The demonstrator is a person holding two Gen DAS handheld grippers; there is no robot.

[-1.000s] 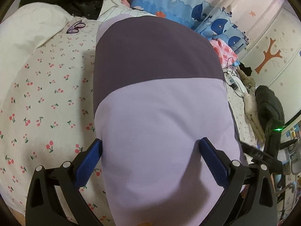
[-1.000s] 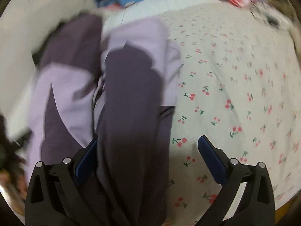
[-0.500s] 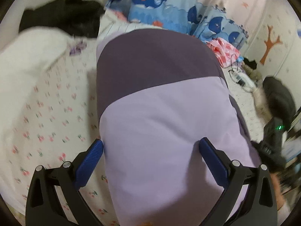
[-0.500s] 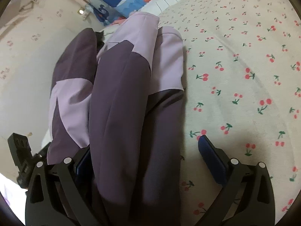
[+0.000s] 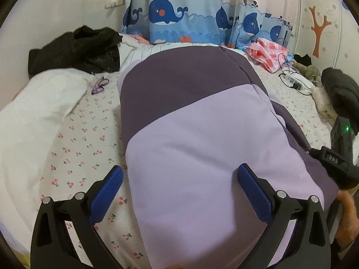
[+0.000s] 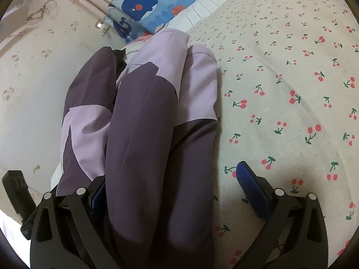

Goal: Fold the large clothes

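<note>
A folded jacket (image 5: 202, 148), dark purple and lilac, lies draped across my left gripper (image 5: 179, 190) and fills the gap between its wide-apart blue fingers (image 5: 107, 190). It hangs just above the cherry-print bed sheet (image 5: 78, 139). In the right wrist view the same jacket (image 6: 157, 134) hangs in long folds over the left side of my right gripper (image 6: 172, 190); it covers most of the left finger, while the right finger (image 6: 251, 188) stands bare over the sheet (image 6: 280, 89). Both grippers are open. Neither pinches the cloth.
A white duvet (image 5: 40, 103) and black clothes (image 5: 74, 51) lie at the far left, with glasses (image 5: 99, 85) beside them. A whale curtain (image 5: 202, 22) hangs behind. A pink bag (image 5: 267, 53), a power strip (image 5: 294, 81) and a dark coat (image 5: 341, 89) sit on the right.
Both grippers have risen and tilted with the jacket resting on them; the left view now shows more wall and curtain. The jaws have stayed wide apart.
</note>
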